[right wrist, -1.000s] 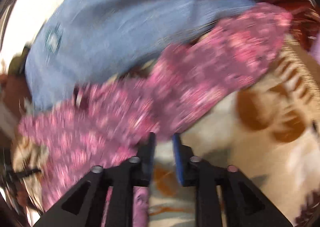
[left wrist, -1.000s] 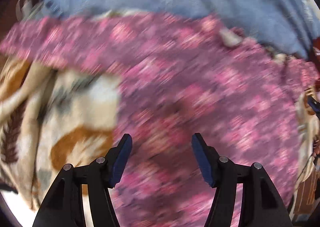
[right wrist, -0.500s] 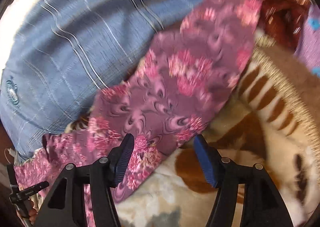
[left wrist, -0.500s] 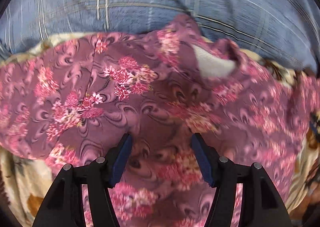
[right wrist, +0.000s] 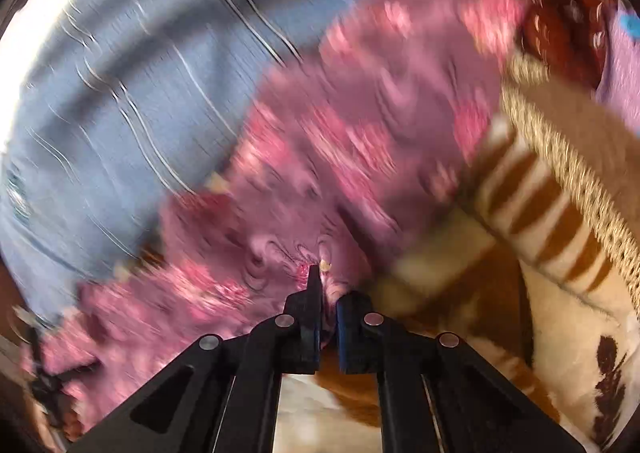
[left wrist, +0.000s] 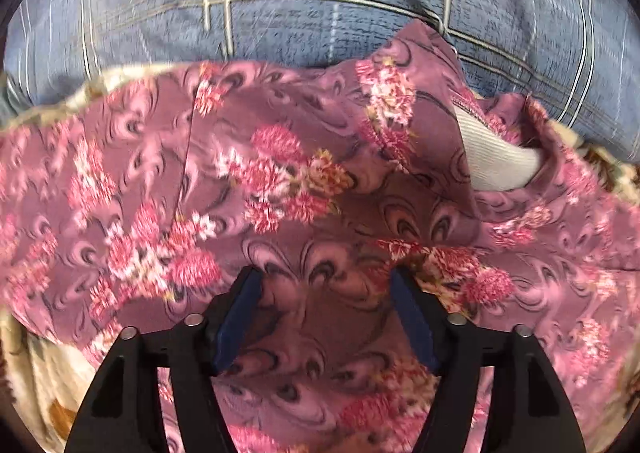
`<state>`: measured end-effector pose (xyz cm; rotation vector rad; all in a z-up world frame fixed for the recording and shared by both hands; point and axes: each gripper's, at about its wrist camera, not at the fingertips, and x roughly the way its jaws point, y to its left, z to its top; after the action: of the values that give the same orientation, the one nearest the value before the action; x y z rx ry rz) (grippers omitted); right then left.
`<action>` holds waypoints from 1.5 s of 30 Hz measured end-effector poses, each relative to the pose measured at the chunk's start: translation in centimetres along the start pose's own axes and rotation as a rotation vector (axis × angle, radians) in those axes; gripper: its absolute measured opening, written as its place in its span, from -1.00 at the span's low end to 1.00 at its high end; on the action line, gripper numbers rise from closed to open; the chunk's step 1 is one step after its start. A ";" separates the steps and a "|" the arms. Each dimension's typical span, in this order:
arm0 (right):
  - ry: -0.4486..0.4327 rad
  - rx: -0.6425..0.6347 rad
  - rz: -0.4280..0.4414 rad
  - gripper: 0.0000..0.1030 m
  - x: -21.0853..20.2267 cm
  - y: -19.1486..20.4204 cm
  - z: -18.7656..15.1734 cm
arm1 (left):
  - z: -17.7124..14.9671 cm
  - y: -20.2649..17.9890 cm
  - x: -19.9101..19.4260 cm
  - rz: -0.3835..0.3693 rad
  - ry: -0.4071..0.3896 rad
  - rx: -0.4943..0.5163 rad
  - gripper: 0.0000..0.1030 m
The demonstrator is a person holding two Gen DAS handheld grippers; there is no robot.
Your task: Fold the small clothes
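Both claws point down at the floral garment [left wrist: 304, 189]: the left gripper [left wrist: 324, 313] has its jaws spread and still widening, with cloth lying between the fingers but unpinched, while the right gripper [right wrist: 329, 317] is pressed together on a bunched edge of the same garment. It is mauve with dark swirls and clusters of pink and red flowers, rumpled, with a white ribbed patch [left wrist: 496, 157] showing at an opening. It lies on a cream and brown blanket [right wrist: 552, 213], its far edge against blue checked fabric [left wrist: 320, 13].
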<state>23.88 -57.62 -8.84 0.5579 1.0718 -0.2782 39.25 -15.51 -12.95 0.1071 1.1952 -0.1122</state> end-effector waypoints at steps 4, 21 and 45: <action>-0.102 0.100 0.203 -0.65 -3.6 -1.0 0.3 | 0.0 -0.3 -0.3 -0.023 0.017 0.013 0.33; -0.276 0.297 0.162 -0.83 -5.3 -9.3 5.8 | -1.1 -3.5 0.6 -0.090 -0.026 0.055 0.43; -0.176 -0.269 0.313 -0.91 -8.0 19.7 -3.9 | -3.7 7.5 -5.0 -0.315 -0.059 -0.090 0.40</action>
<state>26.58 -39.52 2.60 0.4415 0.8209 0.0903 35.09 -7.42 -9.44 -0.1640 1.1490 -0.3347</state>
